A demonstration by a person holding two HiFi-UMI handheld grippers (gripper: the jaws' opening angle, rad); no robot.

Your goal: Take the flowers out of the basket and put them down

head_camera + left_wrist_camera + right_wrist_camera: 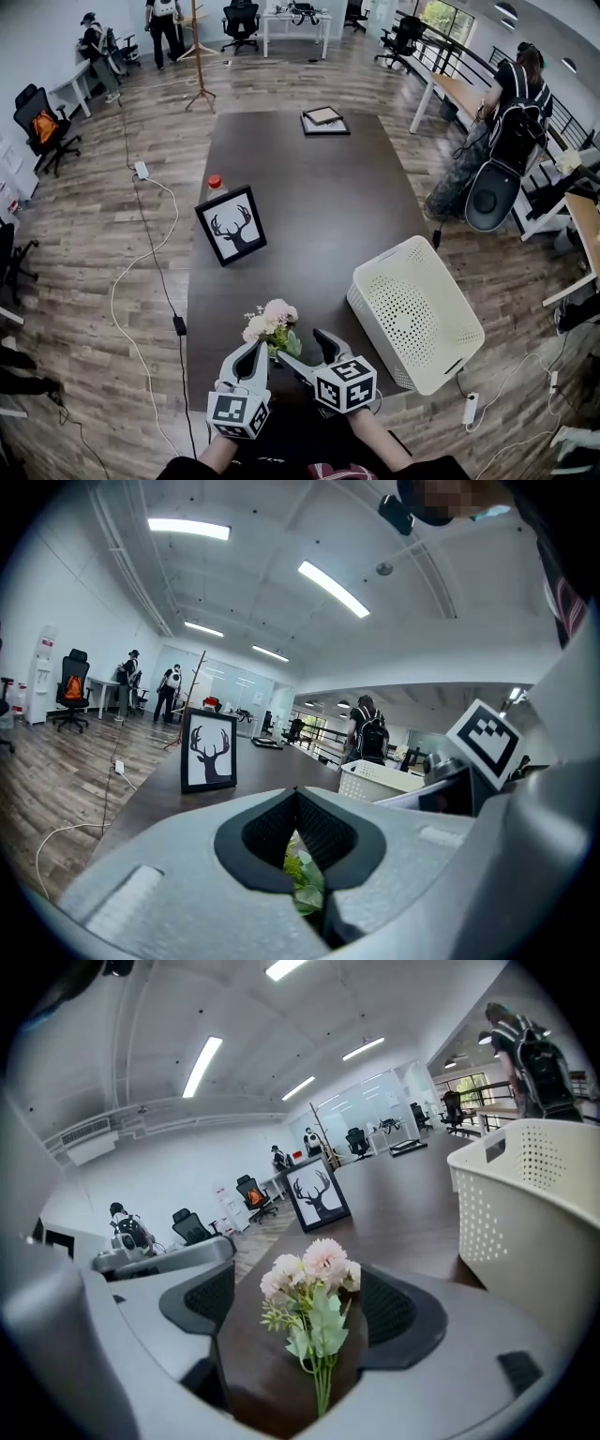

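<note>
A small bunch of pale pink flowers with green leaves lies on the dark table, near its front edge and outside the white perforated basket. In the right gripper view the flowers lie between the wide jaws of my right gripper, and neither pad presses on them. In the head view that gripper straddles the stems. Just left of the blooms is my left gripper, its jaws together. In its own view the left gripper shows only leaves through the slit.
A framed deer picture stands mid-table with a red-capped bottle behind it. Flat frames lie at the far end. The basket overhangs the table's right edge. A person with a backpack stands far right. Cables cross the floor to the left.
</note>
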